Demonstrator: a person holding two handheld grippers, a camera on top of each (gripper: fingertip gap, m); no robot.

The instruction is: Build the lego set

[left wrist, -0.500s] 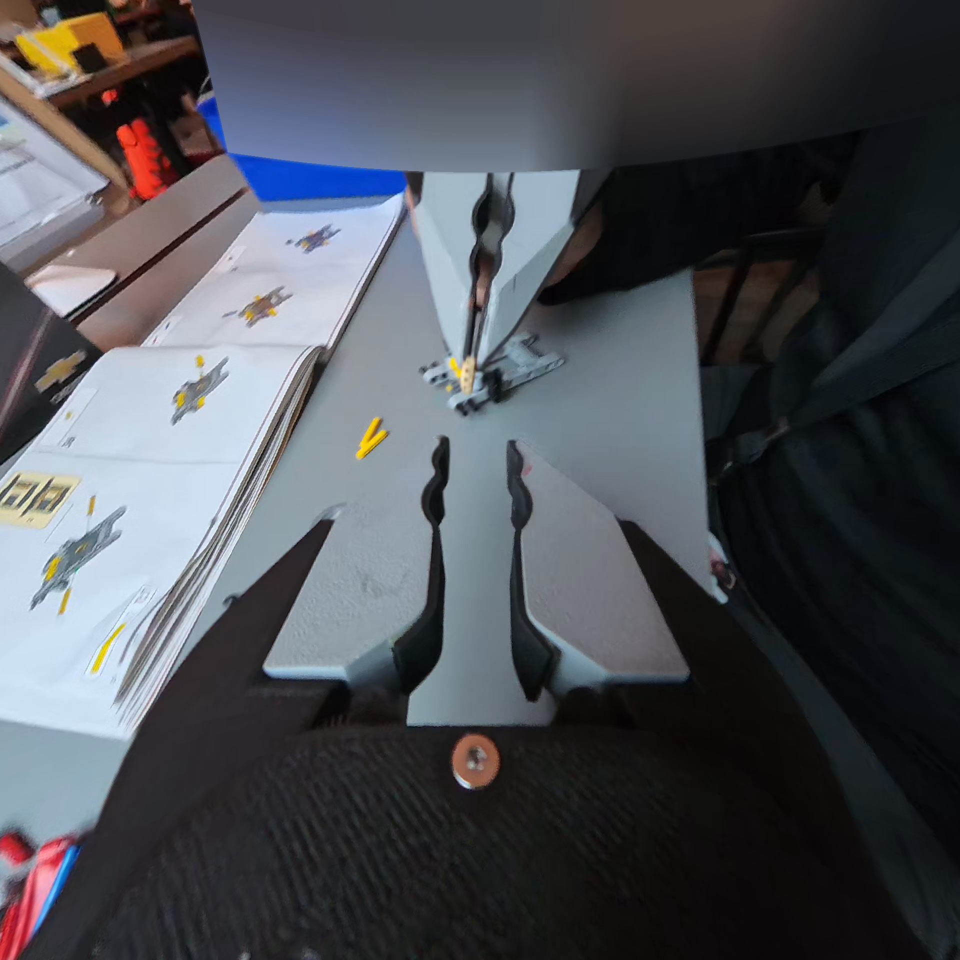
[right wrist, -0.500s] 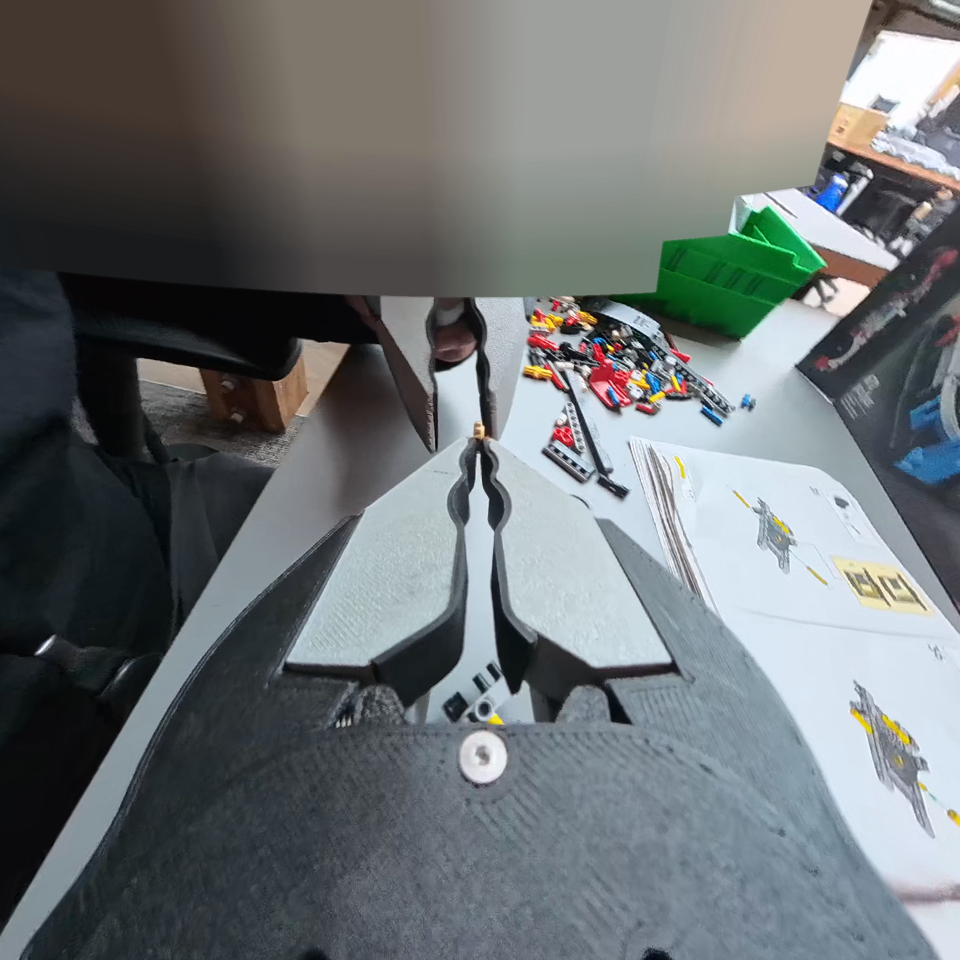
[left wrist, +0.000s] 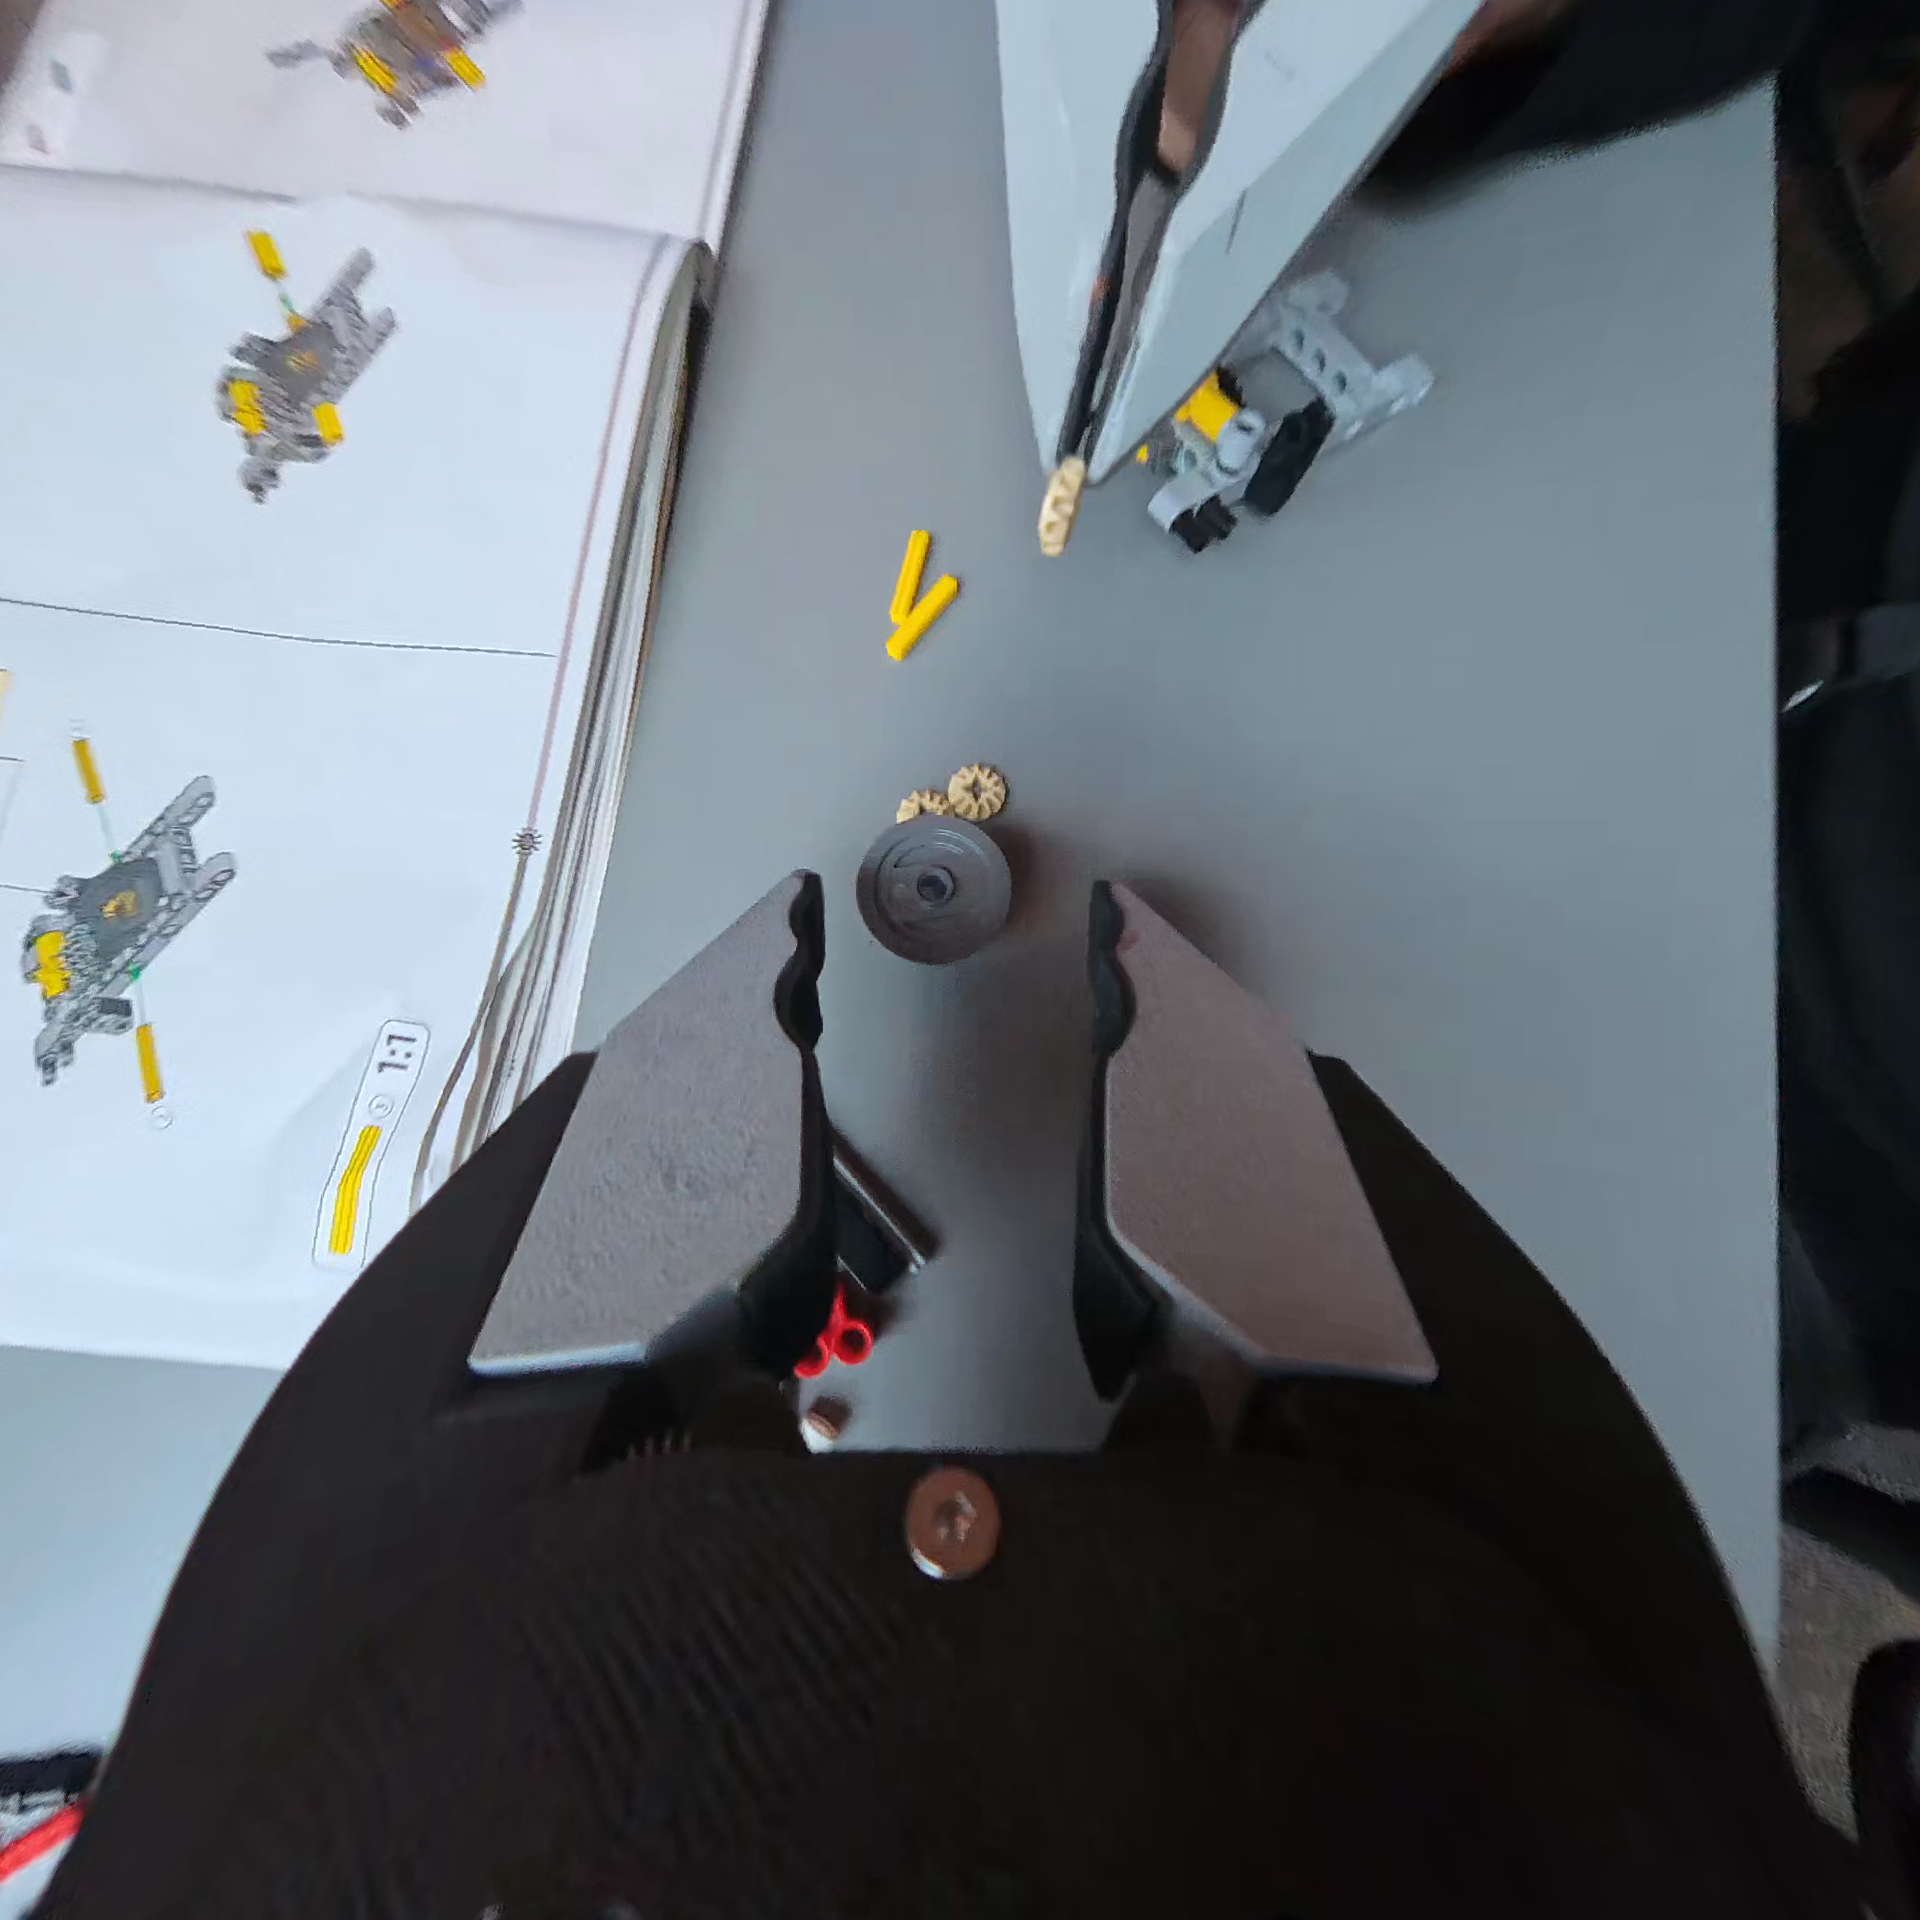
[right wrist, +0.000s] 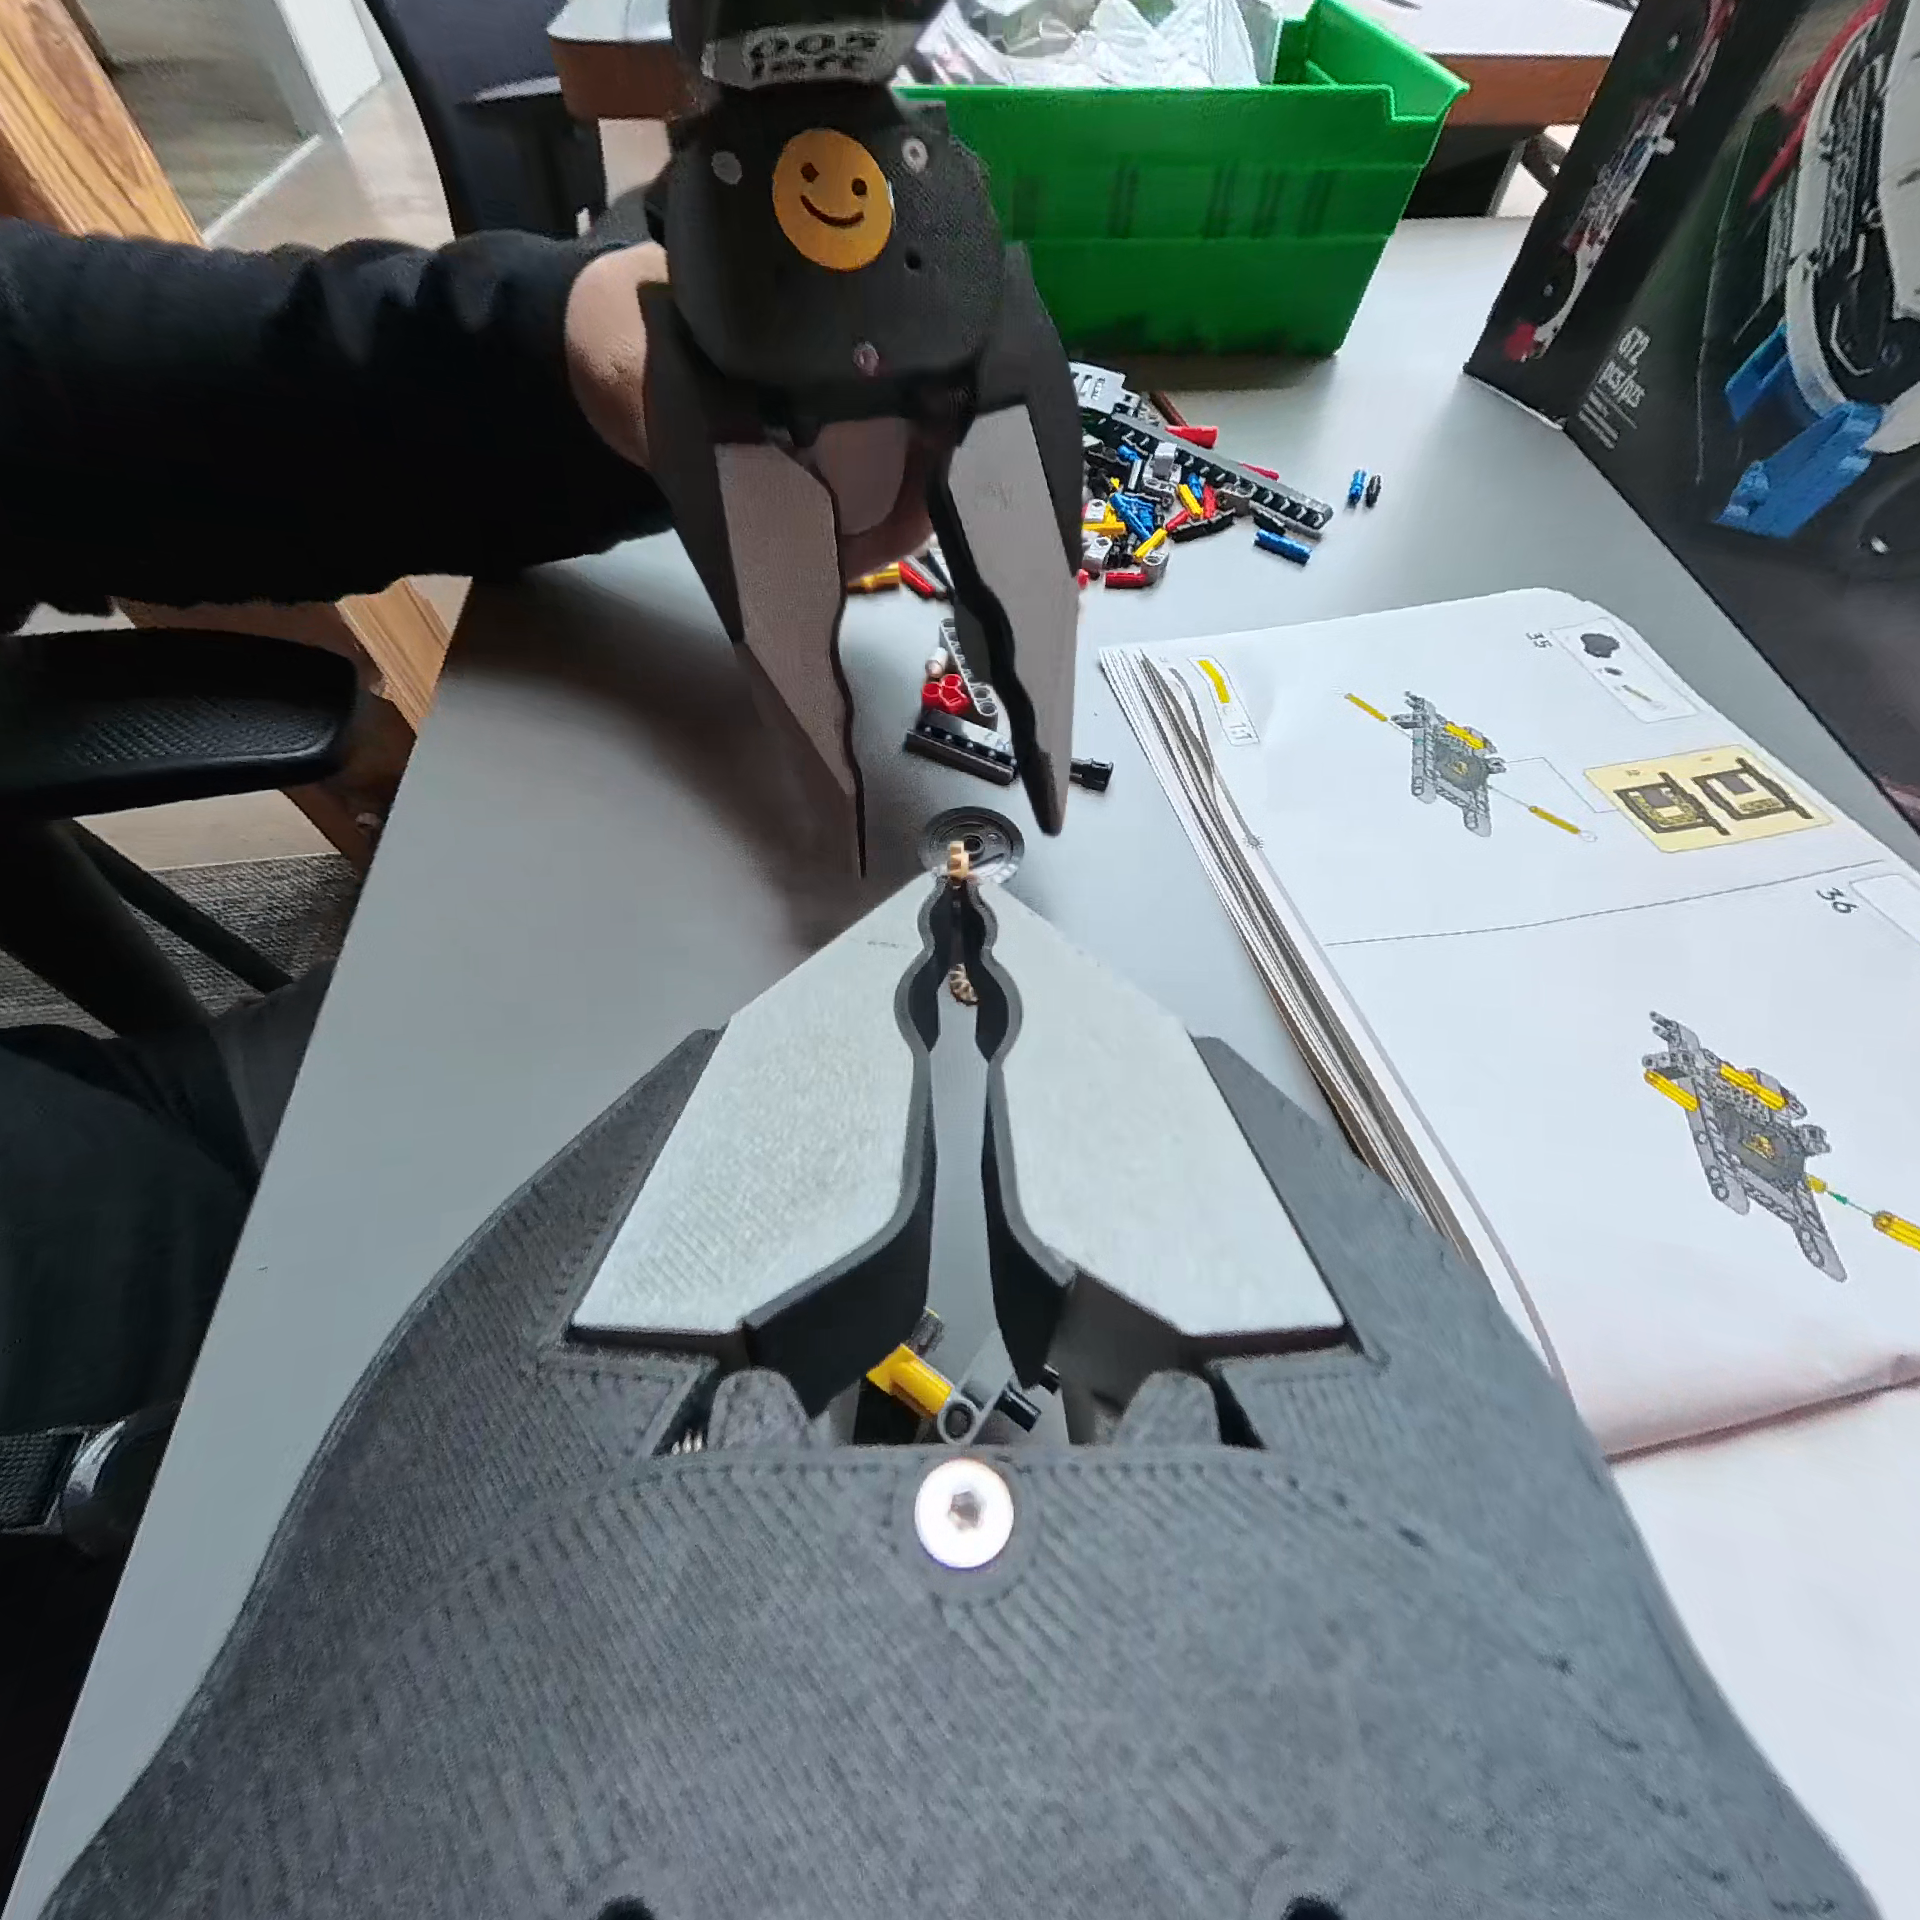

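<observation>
Two tools, left tool (left wrist: 951, 914) released above grey disc (left wrist: 933, 889), right tool (right wrist: 958, 871) clenched on tan gear (right wrist: 957, 858), printed booklet (right wrist: 1621, 1039) beside

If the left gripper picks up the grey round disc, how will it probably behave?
The grey disc looks like rigid, light plastic. It lies flat, so sliding seems likelier than rolling. Its round rim may slip between the open left gripper fingers.

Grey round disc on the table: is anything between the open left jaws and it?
Nothing visible. The grey round disc lies on bare table just ahead of the left gripper, whose jaws stand open. Two tan gears sit beyond it, not in the path.
</observation>
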